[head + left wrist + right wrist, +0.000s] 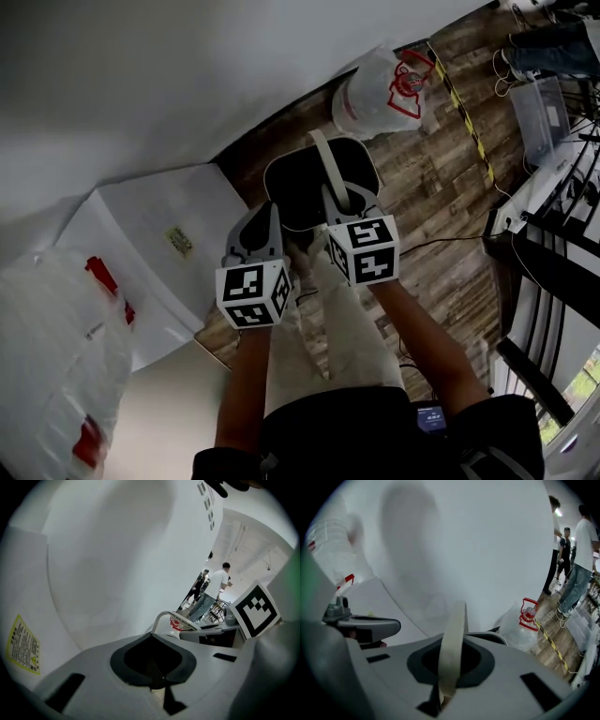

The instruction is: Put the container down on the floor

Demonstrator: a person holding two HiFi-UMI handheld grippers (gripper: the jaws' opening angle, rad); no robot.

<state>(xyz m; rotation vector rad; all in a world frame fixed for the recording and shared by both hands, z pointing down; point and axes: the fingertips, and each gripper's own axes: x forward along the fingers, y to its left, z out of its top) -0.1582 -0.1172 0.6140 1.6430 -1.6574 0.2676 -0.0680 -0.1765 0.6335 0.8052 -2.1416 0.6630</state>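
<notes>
Dark container hangs by its pale strap handle above the wood floor, close to the white wall. The right gripper has its jaws clamped on that handle. The left gripper, at the container's near-left rim, has its jaws drawn together; what they pinch is unclear. A bagged water jug stands farther off to the right, and a white box lies to the left.

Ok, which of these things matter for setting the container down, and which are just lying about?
In the job: container, its handle, right gripper shut on that handle, left gripper at its rim, wooden floor.
Just lying about: water jug, white box with yellow label, clear plastic bin, striped floor tape.
</notes>
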